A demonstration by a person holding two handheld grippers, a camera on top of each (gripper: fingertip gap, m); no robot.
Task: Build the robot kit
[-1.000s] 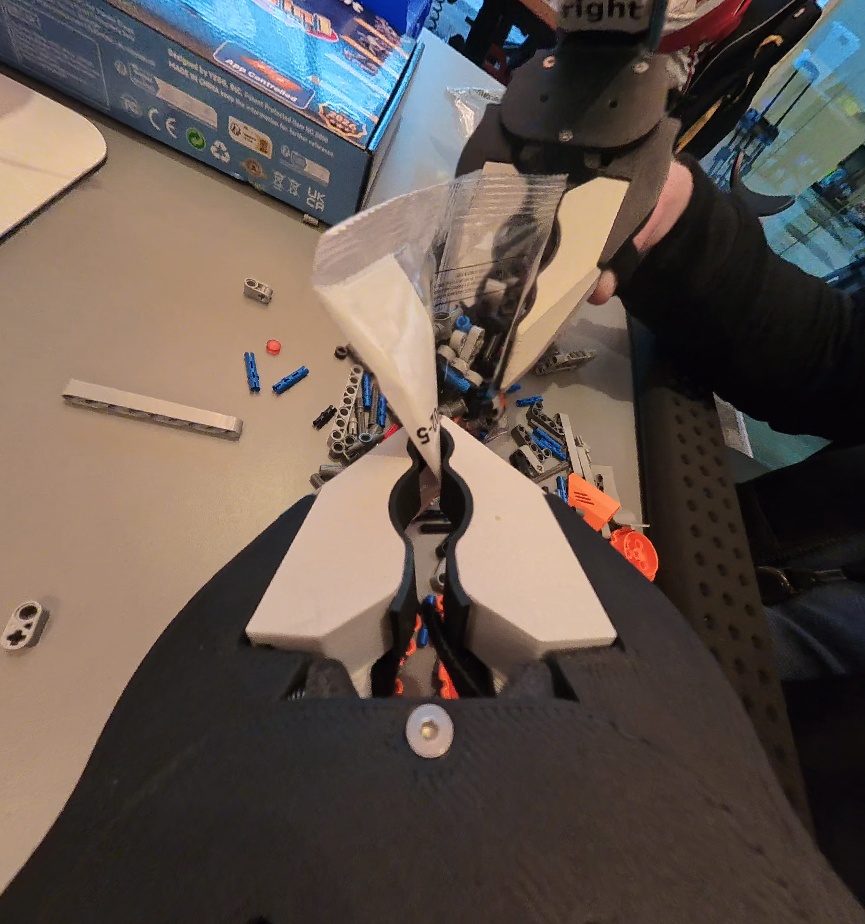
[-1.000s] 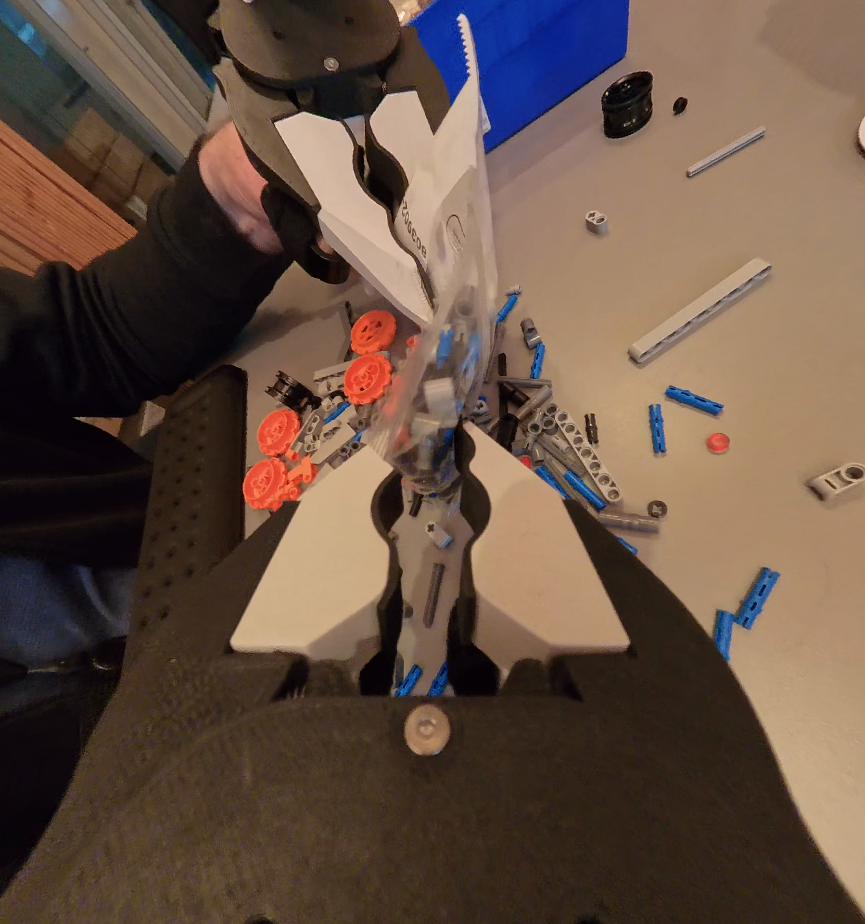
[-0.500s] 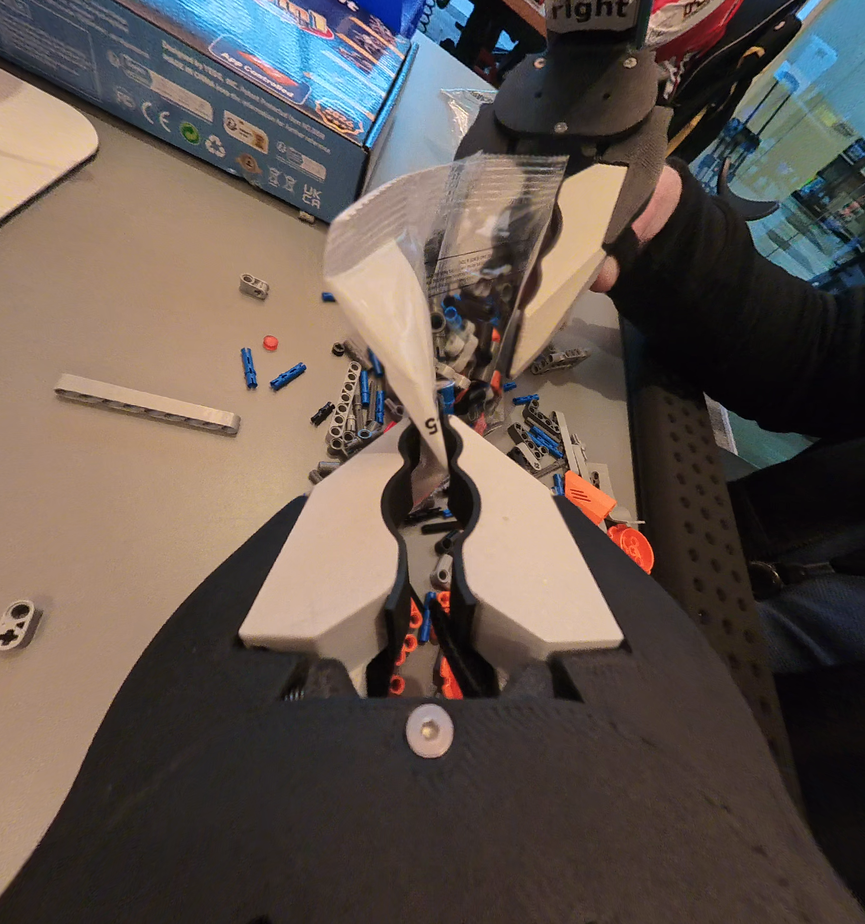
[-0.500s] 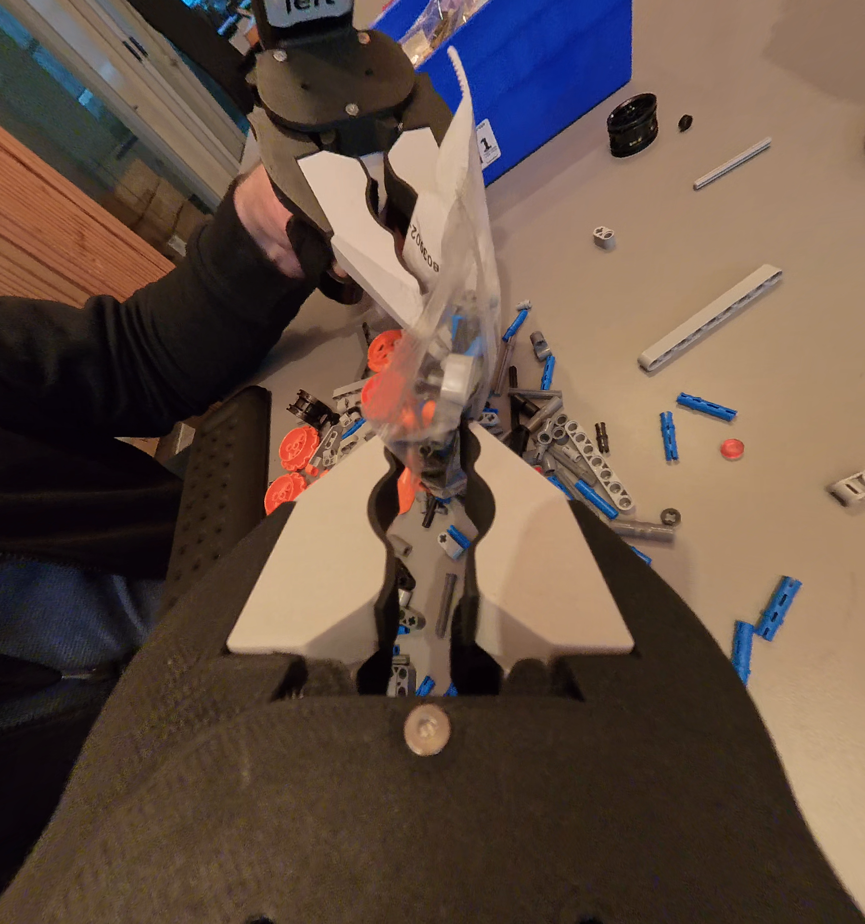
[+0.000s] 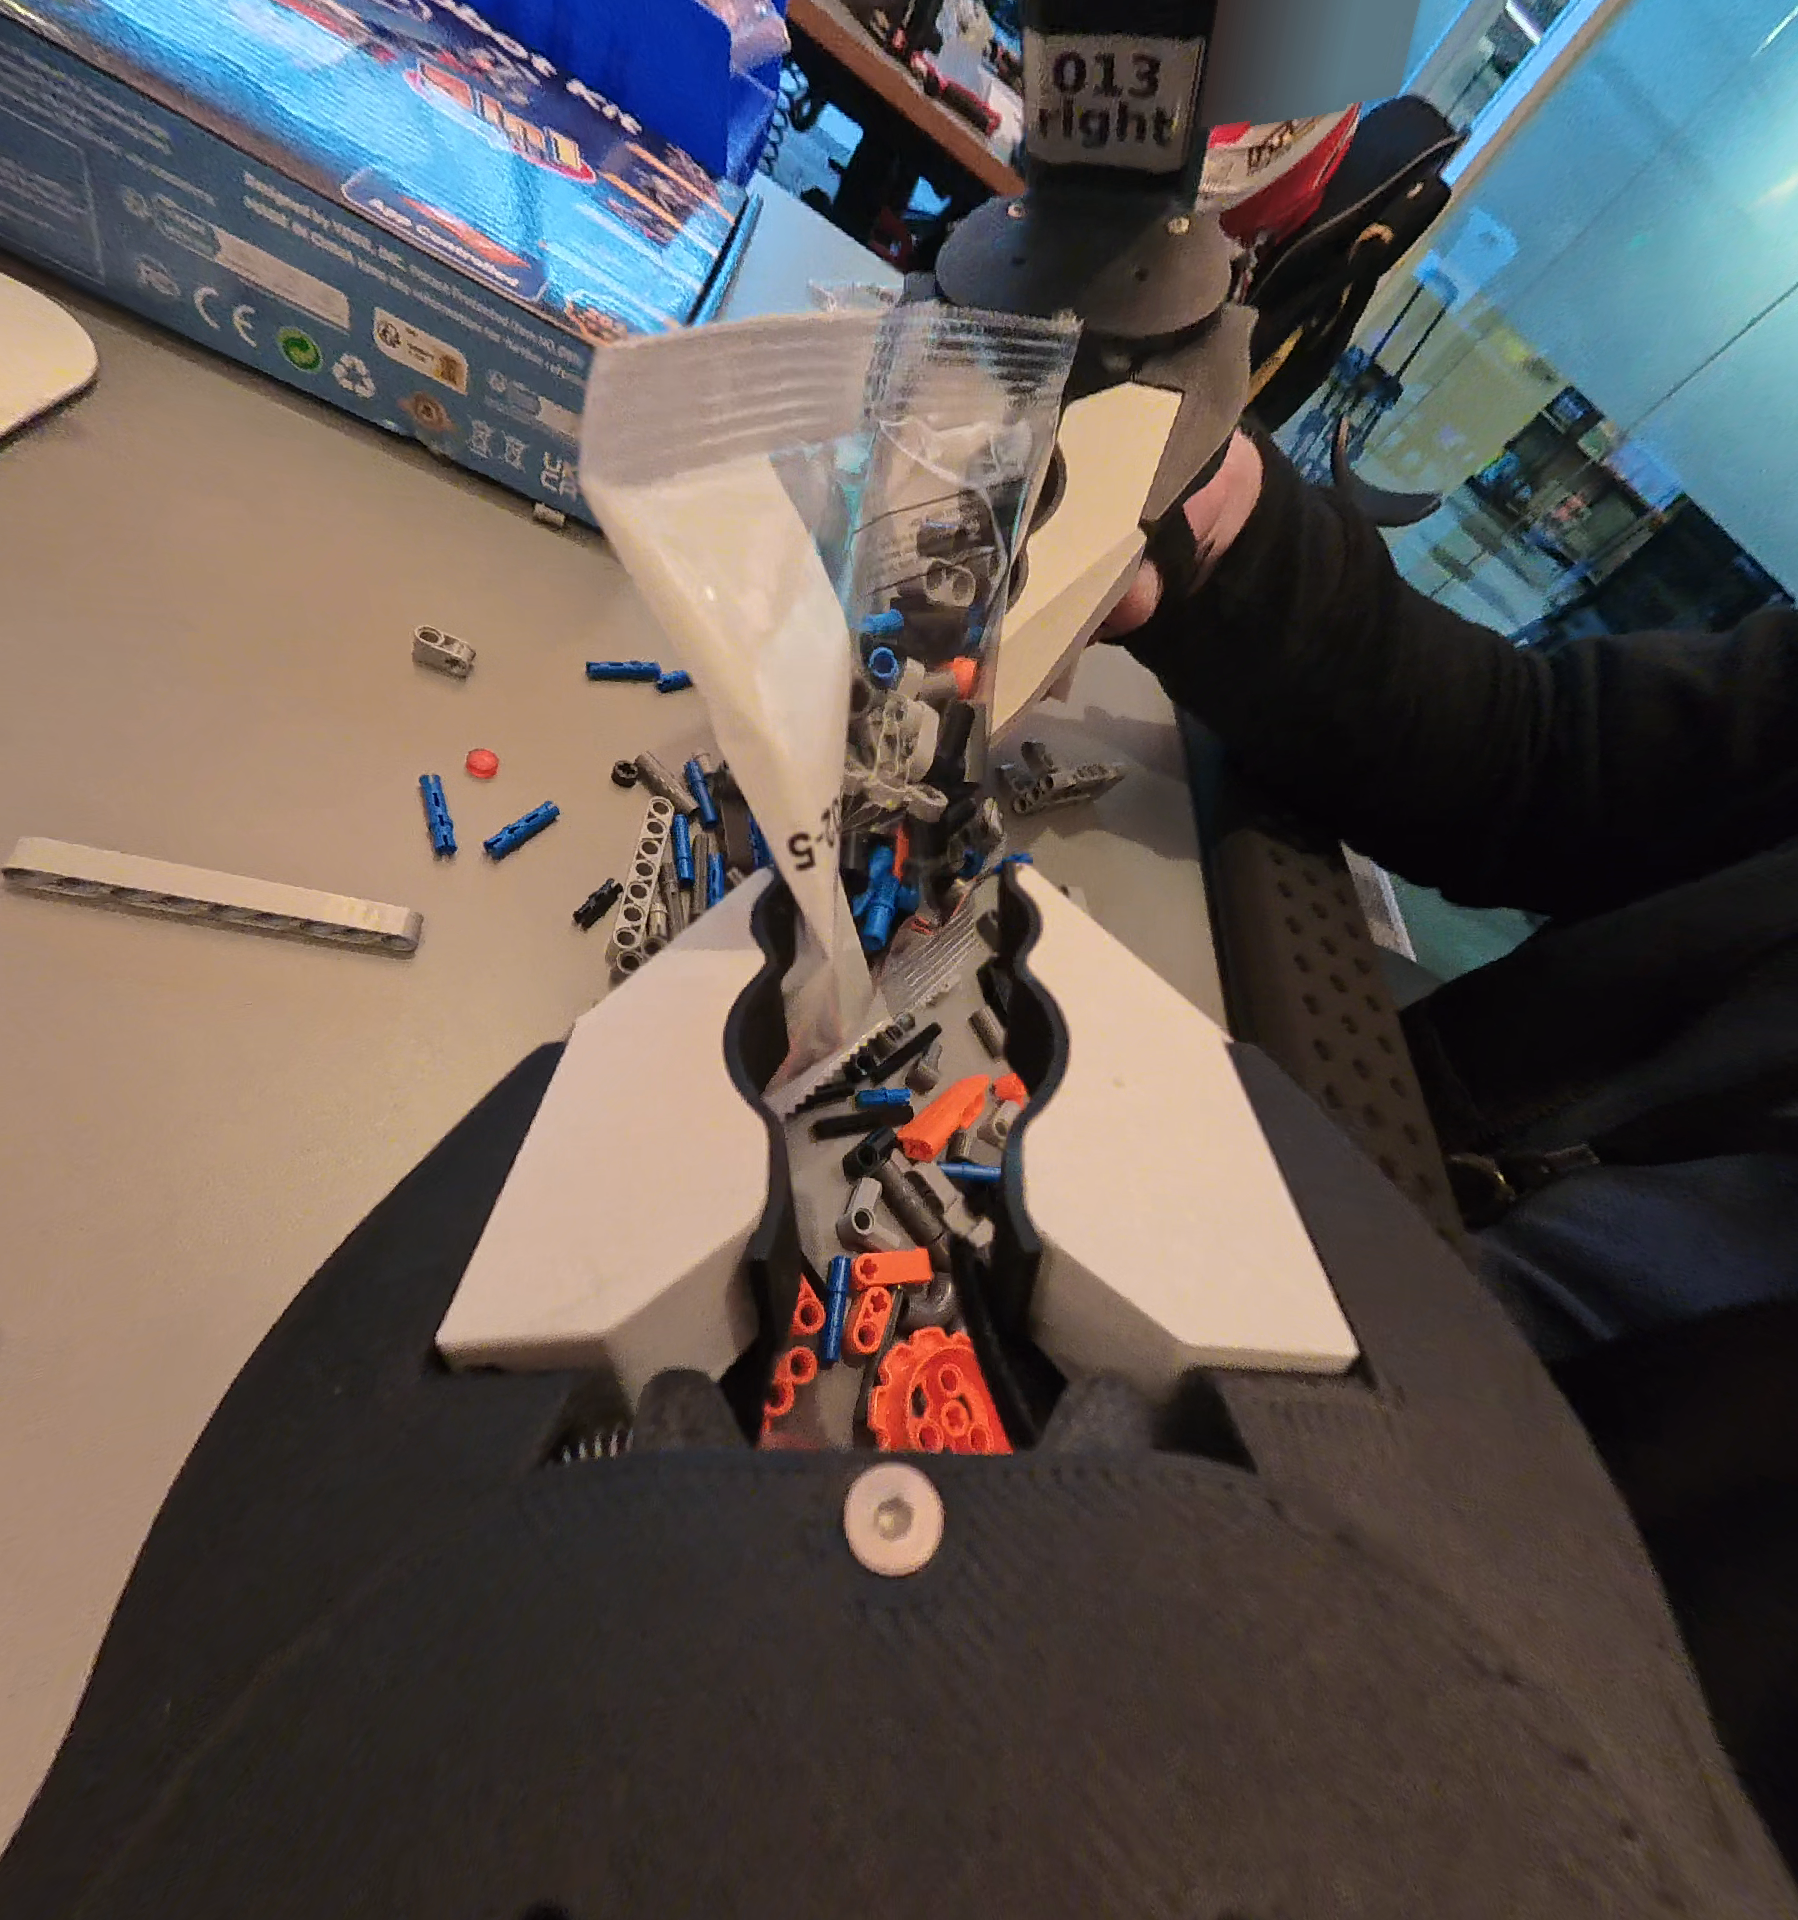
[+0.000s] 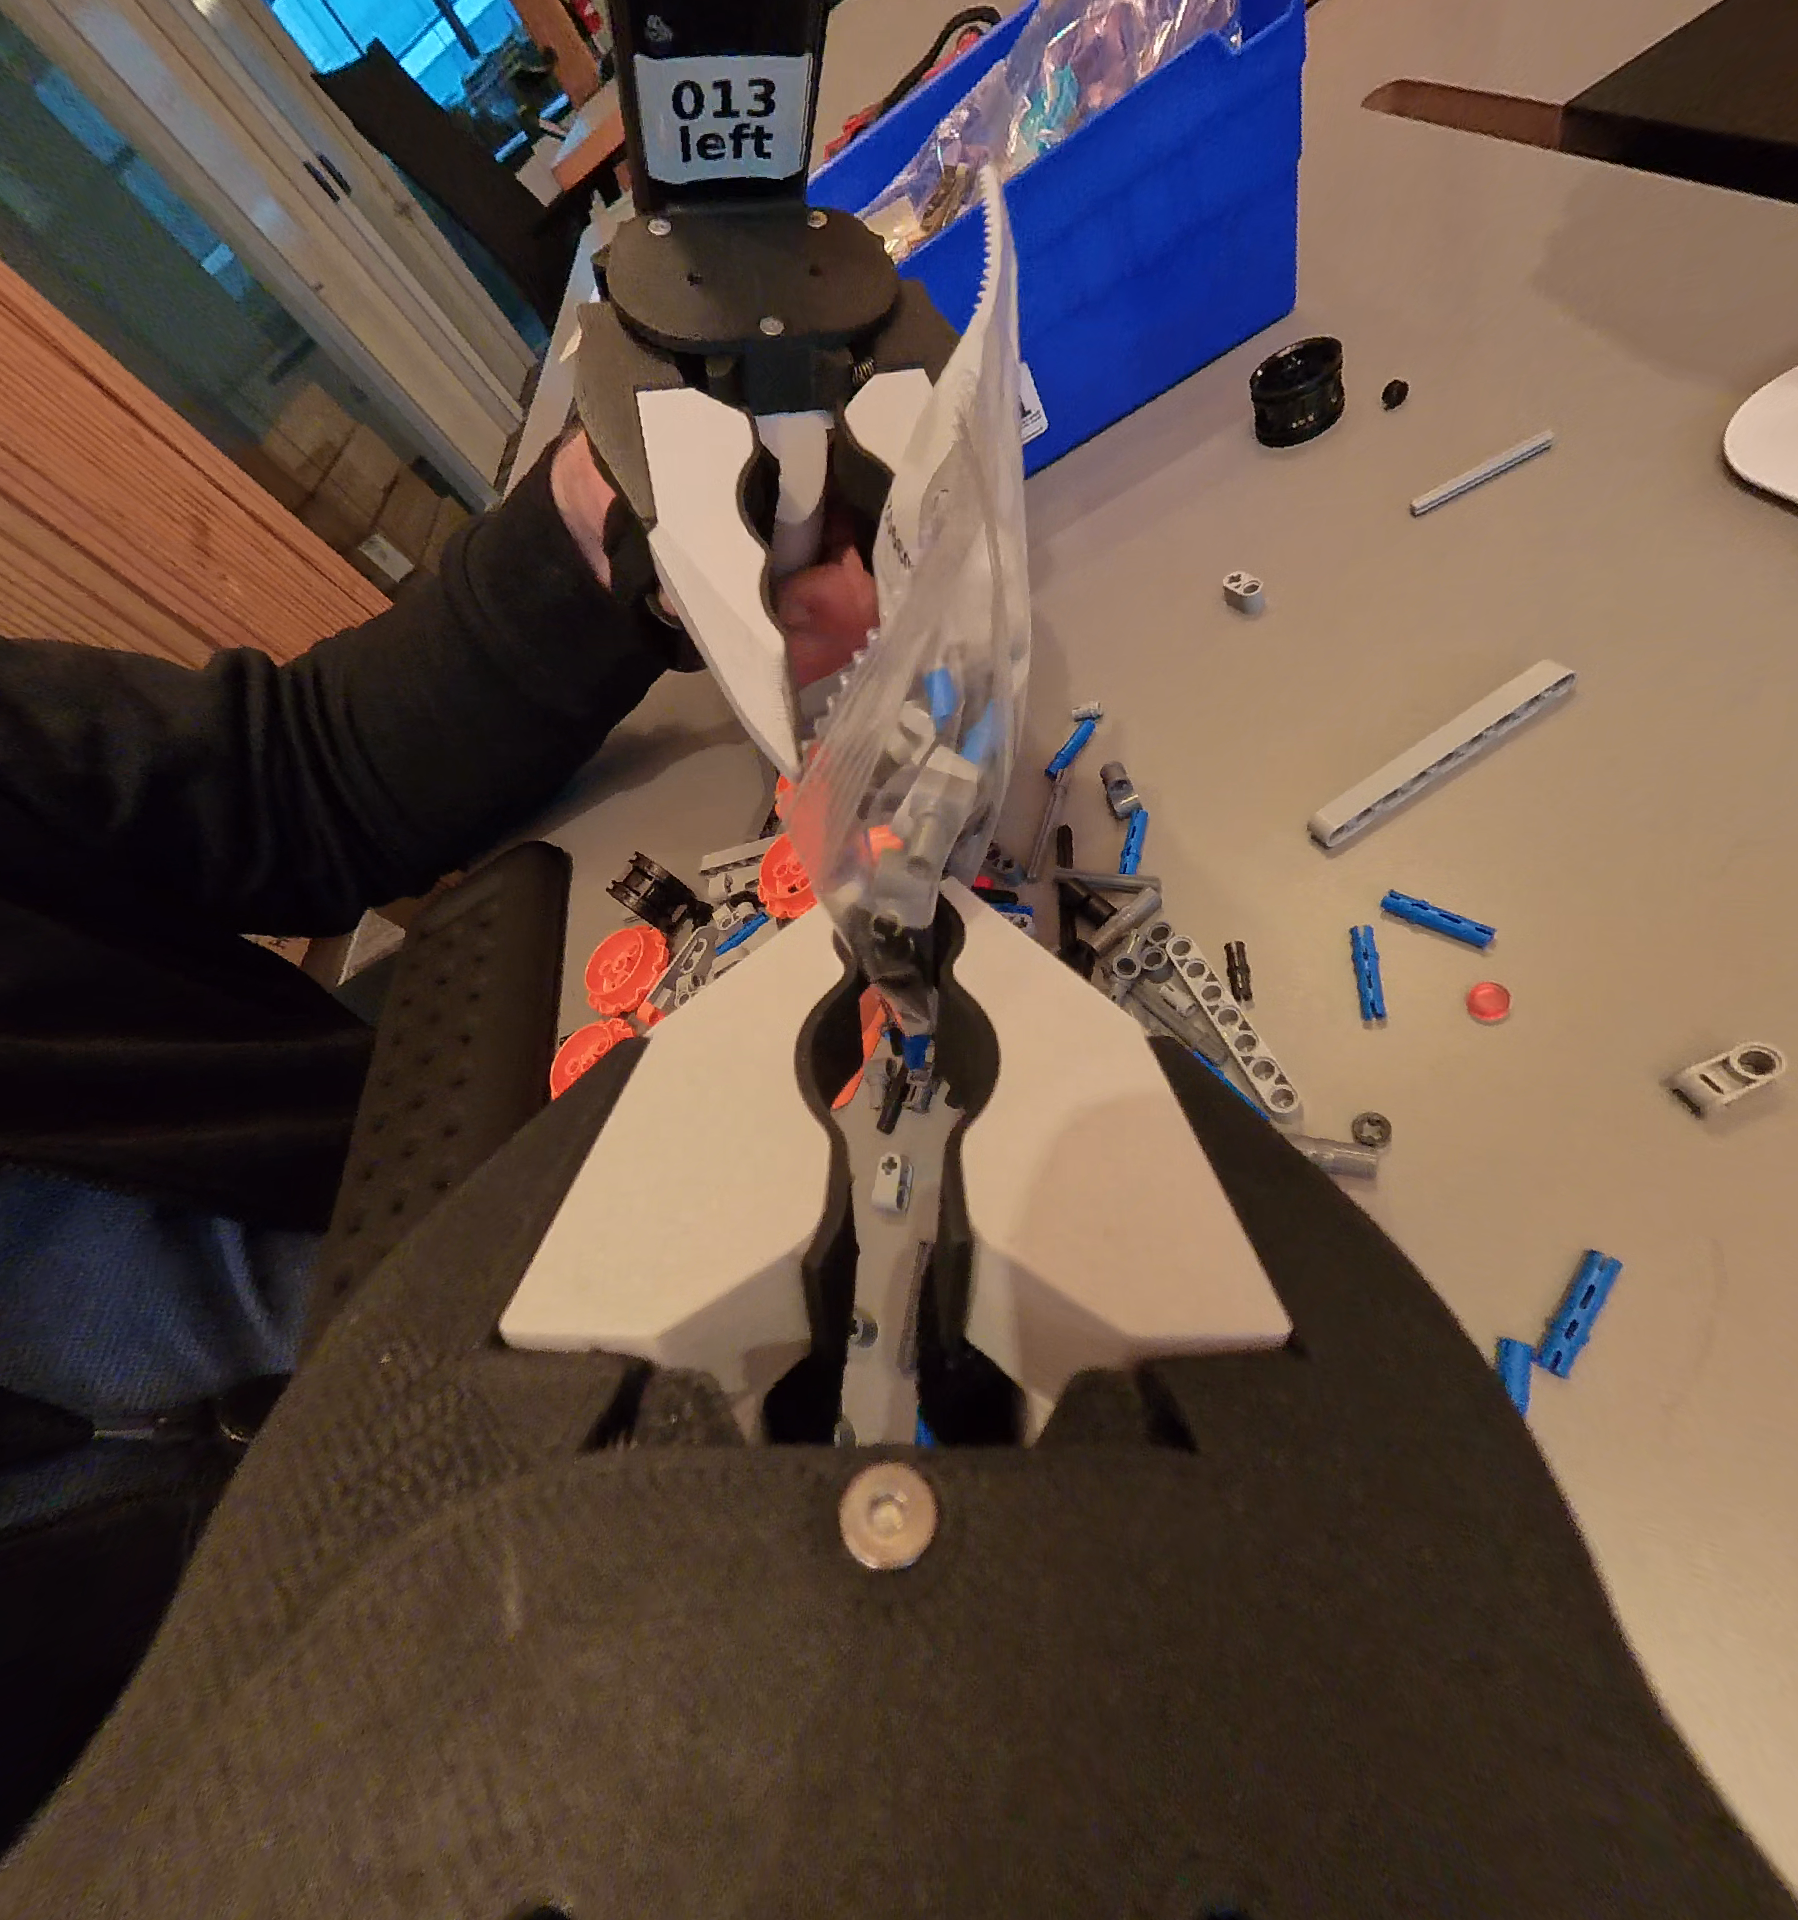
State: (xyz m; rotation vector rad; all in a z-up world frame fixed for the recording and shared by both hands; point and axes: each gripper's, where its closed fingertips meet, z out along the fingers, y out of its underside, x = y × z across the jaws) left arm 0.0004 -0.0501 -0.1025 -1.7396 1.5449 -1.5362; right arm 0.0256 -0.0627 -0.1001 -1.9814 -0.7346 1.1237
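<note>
A clear plastic bag (image 5: 833, 582) of small grey, blue, black and orange building pieces hangs above the grey table (image 5: 199, 1122). My right gripper (image 6: 895, 920) is shut on one end of the bag (image 6: 926, 748). In the left wrist view one of its fingers (image 5: 1092, 540) shows behind the bag. My left gripper (image 5: 895, 894) is open, and the bag's white printed corner hangs loose between its jaws. In the right wrist view its left finger (image 6: 708, 582) is beside the bag. A pile of loose pieces (image 5: 905, 1164) lies on the table below both grippers.
A long grey beam (image 5: 209, 894) and scattered blue pins (image 6: 1435, 920) lie apart from the pile. Orange gears (image 6: 620, 961) sit near a black perforated armrest (image 6: 459, 1039). A blue printed box (image 5: 355, 208), a blue bin (image 6: 1165, 260) and a black wheel (image 6: 1295, 393) stand farther back. The tips of both grippers are at nearly the same place.
My left gripper has opened and let go of the bag's corner. My right gripper still grips the bag, which now hangs from it alone.
</note>
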